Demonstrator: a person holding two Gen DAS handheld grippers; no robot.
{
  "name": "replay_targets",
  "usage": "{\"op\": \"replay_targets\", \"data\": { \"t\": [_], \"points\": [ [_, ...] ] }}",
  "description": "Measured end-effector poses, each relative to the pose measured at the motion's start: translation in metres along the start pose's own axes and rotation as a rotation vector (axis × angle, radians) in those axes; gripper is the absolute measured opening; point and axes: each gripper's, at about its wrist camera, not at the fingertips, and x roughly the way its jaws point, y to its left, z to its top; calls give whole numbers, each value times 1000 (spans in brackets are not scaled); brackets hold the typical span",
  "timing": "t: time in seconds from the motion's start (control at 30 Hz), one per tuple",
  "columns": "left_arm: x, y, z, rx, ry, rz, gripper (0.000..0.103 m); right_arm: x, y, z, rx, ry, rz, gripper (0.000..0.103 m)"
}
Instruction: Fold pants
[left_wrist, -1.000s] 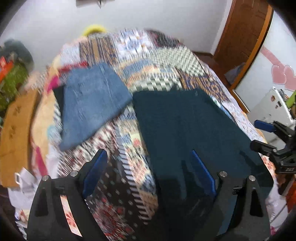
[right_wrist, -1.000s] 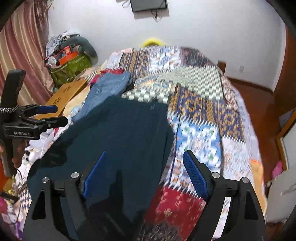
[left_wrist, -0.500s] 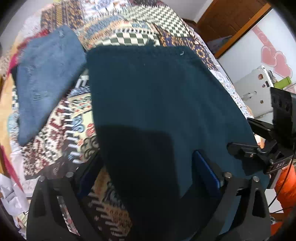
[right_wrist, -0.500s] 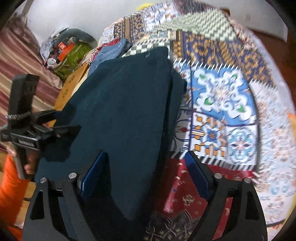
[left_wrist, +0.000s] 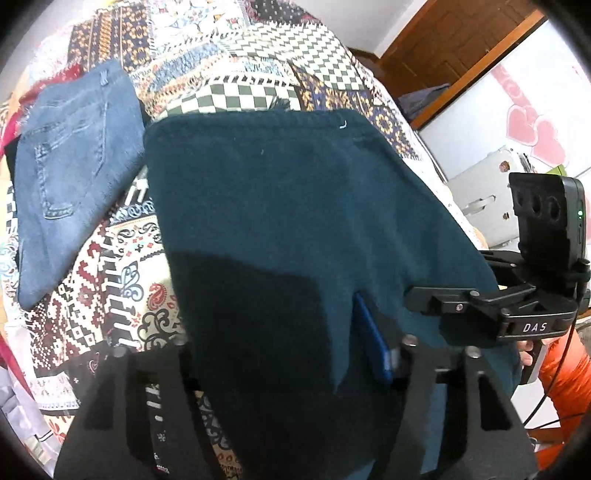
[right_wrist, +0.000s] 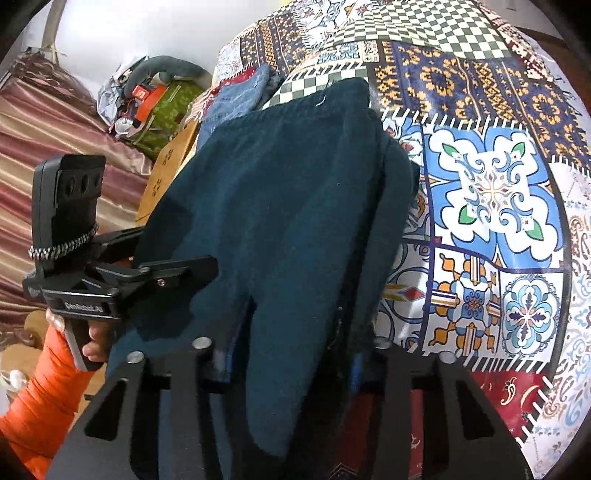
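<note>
Bed (right_wrist: 487, 192) under patchwork cover; dark teal pants (left_wrist: 295, 206) lie flat along it, near hem at your edge, folded jeans (left_wrist: 70, 173) beside them. Left gripper (left_wrist: 288, 354) and right gripper (right_wrist: 291, 354): fingers closing, hem cloth between them at each corner. Catch both layers before you lift, then raise the two corners evenly so the fold lands square.

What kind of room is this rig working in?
Most likely a home bedroom. The dark teal pants lie on a bed under a patchwork bedspread, folded jeans beside them, a wooden door and heart wall stickers behind, and striped curtains to one side.
</note>
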Motion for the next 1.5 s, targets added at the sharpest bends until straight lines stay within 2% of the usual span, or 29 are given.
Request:
{"op": "replay_targets", "data": {
  "t": [0.1, 0.3, 0.47, 0.67, 0.87, 1.0, 1.17, 1.37, 1.5],
  "points": [
    [-15, -3, -1, 5, -39, 7, 42, -4, 12, 0, -61, -28, -48, 31],
    [-61, -10, -4, 50, -170, 58, 39, -18, 52, 11, -178, -117, -99, 29],
    [-110, -5, 3, 55, -311, 99, 38, -29, 85, 36, -238, -204, -87, 28],
    [-167, 23, 12, 43, -457, 179, 38, -31, 128, 74, -324, -293, -59, 28],
    [-194, 66, 28, -13, -547, 246, 37, -10, 153, 113, -378, -341, -43, 27],
    [-197, 105, 39, -52, -542, 254, 37, 16, 159, 141, -372, -334, -29, 27],
    [-180, 150, 60, -98, -521, 274, 37, 55, 163, 174, -377, -301, -50, 27],
    [-147, 202, 90, -182, -476, 234, 37, 102, 150, 208, -356, -258, -106, 27],
    [-116, 226, 103, -197, -435, 239, 37, 128, 133, 227, -320, -217, -121, 27]
  ]
}}
